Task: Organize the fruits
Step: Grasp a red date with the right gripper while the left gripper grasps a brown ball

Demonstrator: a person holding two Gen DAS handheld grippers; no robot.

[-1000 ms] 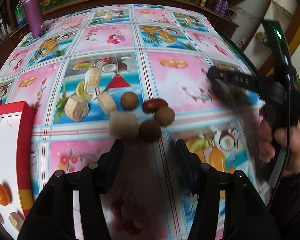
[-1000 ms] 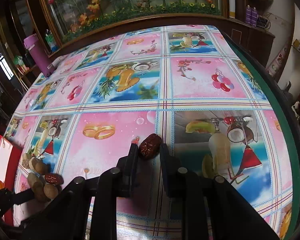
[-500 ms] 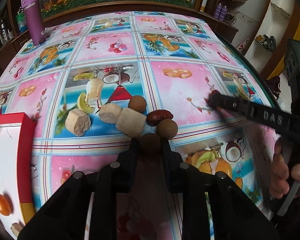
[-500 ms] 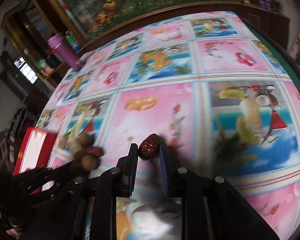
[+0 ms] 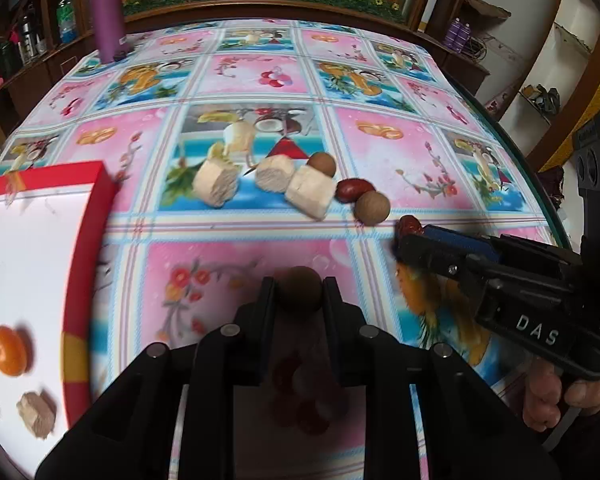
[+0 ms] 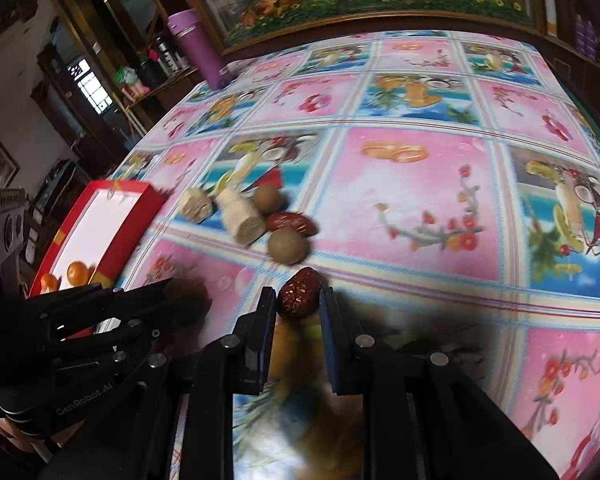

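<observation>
My left gripper (image 5: 299,294) is shut on a round brown longan (image 5: 300,289), held above the tablecloth. My right gripper (image 6: 299,300) is shut on a dark red date (image 6: 299,293); it also shows in the left wrist view (image 5: 409,227) at the right. On the cloth lies a pile: pale sugarcane chunks (image 5: 216,183), two more longans (image 5: 373,208) and another red date (image 5: 354,189). A red-rimmed white box (image 5: 32,248) at the left holds an orange fruit (image 5: 7,350) and beige chunks (image 5: 36,414).
A purple flask (image 5: 106,10) stands at the far left of the table. The table's right edge (image 5: 540,200) curves close by. The left gripper appears in the right wrist view (image 6: 100,312) beside the box. Shelves and a cabinet surround the table.
My left gripper closed on a longan from the pile and drew it back toward the box. My right gripper carried its date leftward, close to the pile.
</observation>
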